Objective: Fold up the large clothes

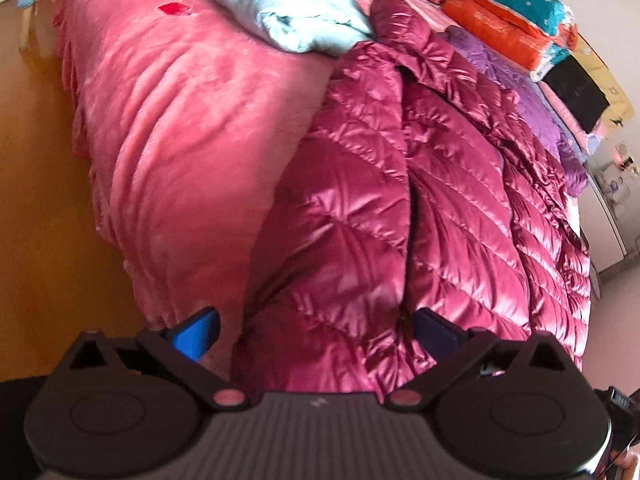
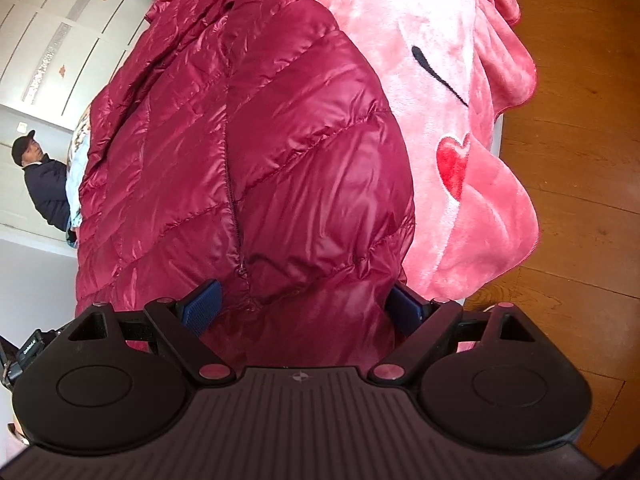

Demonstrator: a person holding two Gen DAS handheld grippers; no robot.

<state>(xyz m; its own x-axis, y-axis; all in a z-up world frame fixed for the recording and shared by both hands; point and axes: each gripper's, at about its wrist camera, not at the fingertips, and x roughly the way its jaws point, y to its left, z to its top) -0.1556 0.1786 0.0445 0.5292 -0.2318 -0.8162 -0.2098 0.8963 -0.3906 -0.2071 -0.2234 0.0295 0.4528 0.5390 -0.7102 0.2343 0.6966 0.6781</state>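
A shiny maroon quilted down jacket (image 1: 420, 184) lies spread on a pink plush blanket on a bed. My left gripper (image 1: 316, 330) is open, its blue pads standing wide on either side of the jacket's near edge, with jacket fabric between them. In the right wrist view the same jacket (image 2: 248, 152) fills the middle, its zipper running down the centre. My right gripper (image 2: 306, 306) is open too, with the blue pads wide apart around the jacket's near hem.
The pink blanket (image 1: 168, 128) with a red heart (image 2: 452, 164) hangs over the bed edge above a wooden floor (image 2: 580, 160). A light blue garment (image 1: 288, 8), a purple garment (image 1: 520, 80) and folded orange and teal items (image 1: 512, 12) lie beyond. A person in a dark cap (image 2: 40, 176) stands by white wardrobes.
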